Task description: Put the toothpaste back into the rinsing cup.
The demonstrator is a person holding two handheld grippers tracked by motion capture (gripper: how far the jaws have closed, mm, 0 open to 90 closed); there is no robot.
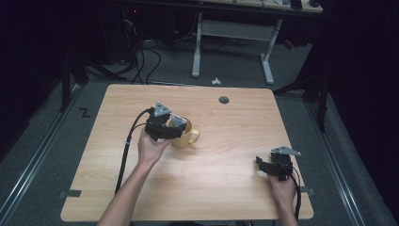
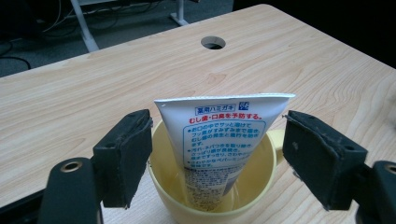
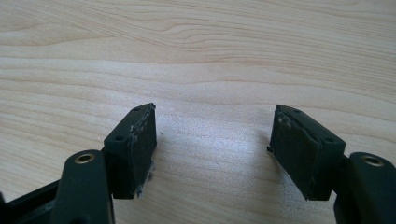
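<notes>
- Dark room, light wood table [image 1: 226, 141] with a round cable hole [image 1: 224, 100] near the far edge; grey floor behind it with a white-legged desk frame [image 1: 233, 47] and loose cables [image 1: 141, 61].
- Left gripper [image 1: 176, 128]: over the left-centre of the table, held in the left hand [image 1: 150, 147], grey three-cornered plate on top, black cable trailing back toward the near edge.
- In the left gripper view its jaws are spread wide, one on each side of a tube, not touching it. Gripping nothing.
- Toothpaste tube [image 2: 219, 140]: white, blue and red Japanese print, standing in the yellow mug [image 2: 212, 186], crimped flat end up, leaning a little. Lower end sits at the mug bottom.
- Mug: upright on the table, handle [image 1: 194, 136] pointing to the right in the high view, directly under the left gripper's jaws.
- Right gripper [image 1: 264, 165]: near the table's near-right corner, well apart from the mug, held in the right hand [image 1: 281, 186].
- In the right gripper view [image 3: 212, 140] jaws are apart with bare wood between them, nothing held.
</notes>
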